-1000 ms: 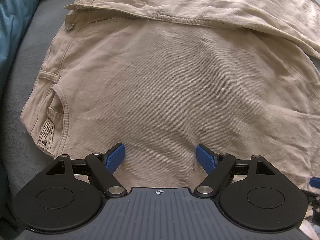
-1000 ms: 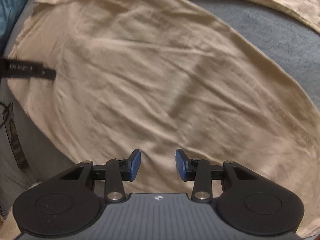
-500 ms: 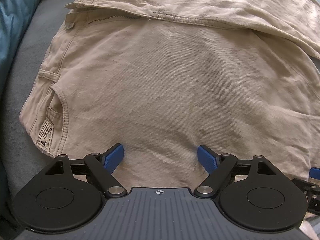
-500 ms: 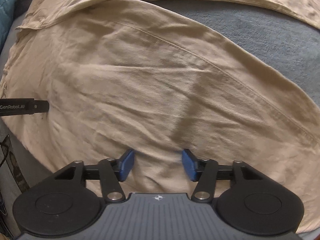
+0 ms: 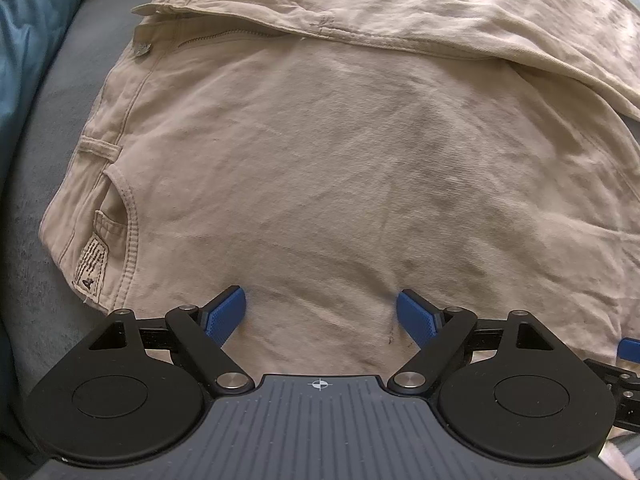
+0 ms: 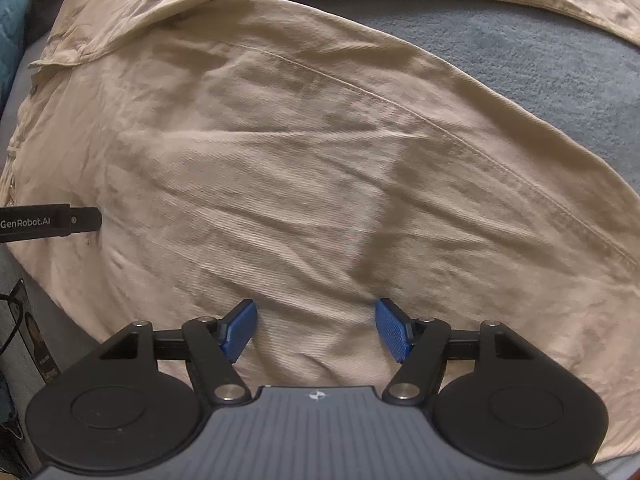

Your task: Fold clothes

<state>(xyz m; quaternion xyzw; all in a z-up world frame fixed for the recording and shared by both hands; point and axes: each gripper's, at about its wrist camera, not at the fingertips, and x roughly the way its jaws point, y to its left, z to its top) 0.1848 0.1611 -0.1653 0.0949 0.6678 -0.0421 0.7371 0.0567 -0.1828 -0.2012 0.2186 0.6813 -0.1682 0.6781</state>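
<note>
Beige trousers [image 5: 340,168] lie spread on a grey-blue surface, waistband to the left, with a belt loop, a pocket and a small label [image 5: 91,268]. A second layer is folded over along the top. My left gripper [image 5: 320,314] is open and empty over the near edge of the trousers. The same trousers fill the right wrist view [image 6: 300,168], with a long seam running down to the right. My right gripper [image 6: 316,328] is open and empty over the near edge of the trouser leg. The left gripper's side shows at the left edge of the right wrist view [image 6: 48,222].
Grey-blue padded surface [image 6: 540,64] shows beyond the trouser leg and at the left [image 5: 36,168]. A teal cloth [image 5: 28,28] lies at the far left. A dark box with a cable [image 6: 28,336] sits low at the left.
My right gripper has opened wider and moved back, so more of the leg shows. The left gripper has barely moved.
</note>
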